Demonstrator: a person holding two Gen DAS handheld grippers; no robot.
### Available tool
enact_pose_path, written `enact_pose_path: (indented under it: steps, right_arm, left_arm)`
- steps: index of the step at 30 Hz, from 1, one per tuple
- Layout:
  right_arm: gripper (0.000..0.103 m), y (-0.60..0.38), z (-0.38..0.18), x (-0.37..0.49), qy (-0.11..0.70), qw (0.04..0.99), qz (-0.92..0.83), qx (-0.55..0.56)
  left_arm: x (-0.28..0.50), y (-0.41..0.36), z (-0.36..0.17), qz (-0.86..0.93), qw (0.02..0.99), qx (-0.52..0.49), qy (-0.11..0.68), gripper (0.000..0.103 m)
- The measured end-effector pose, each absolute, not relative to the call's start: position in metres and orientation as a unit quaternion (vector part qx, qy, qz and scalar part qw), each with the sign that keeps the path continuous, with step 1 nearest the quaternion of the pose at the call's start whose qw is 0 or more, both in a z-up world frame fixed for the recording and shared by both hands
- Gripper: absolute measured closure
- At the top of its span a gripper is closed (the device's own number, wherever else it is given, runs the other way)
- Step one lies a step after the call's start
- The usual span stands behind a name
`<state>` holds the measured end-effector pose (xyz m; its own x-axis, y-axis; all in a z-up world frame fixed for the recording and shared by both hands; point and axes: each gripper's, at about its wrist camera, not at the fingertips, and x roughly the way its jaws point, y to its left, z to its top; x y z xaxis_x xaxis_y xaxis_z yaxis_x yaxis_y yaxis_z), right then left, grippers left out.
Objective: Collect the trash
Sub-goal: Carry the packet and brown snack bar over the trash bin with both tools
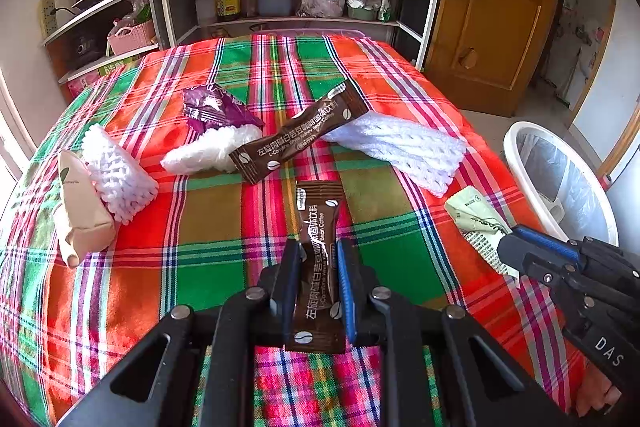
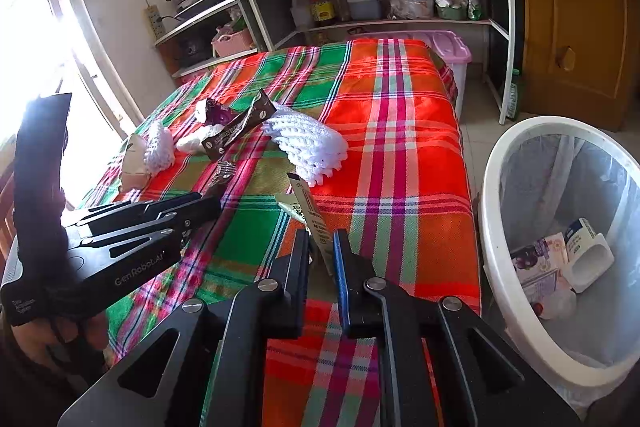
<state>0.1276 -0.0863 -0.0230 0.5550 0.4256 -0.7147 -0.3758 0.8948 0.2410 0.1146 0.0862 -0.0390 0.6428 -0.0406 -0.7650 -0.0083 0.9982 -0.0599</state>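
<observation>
Over the plaid table's near edge: both grippers clamped on trash.
Left gripper (image 1: 318, 247) pinches a brown coffee sachet (image 1: 318, 227); right gripper (image 2: 322, 235) pinches a pale green wrapper (image 2: 308, 211). Farther on lie a second sachet (image 1: 296, 135), foam nets (image 1: 400, 147), a purple wrapper (image 1: 212, 107). White bin (image 2: 492, 227) just beside the table's right edge; bare cloth (image 2: 400, 131) between.

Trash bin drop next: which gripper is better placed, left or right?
Right, probably. The right gripper is shut on the pale green wrapper at the table edge nearest the white bin. The left gripper, holding a brown coffee sachet, sits farther from the bin.
</observation>
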Motion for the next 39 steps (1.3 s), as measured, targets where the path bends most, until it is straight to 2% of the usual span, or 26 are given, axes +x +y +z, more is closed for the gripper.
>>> enact_pose_path:
  steps: [18,39]
  right_arm:
    - [0.092,-0.113,-0.005,0.113,0.386,0.893,0.223,0.066]
    - [0.091,-0.225,0.023,0.105,0.341,0.928,0.117,0.097]
  left_arm:
    - [0.092,0.059,-0.004,-0.046,0.923,-0.025,0.382,0.083]
    - [0.106,-0.056,0.024,-0.135,0.924,0.012,0.358,0.083]
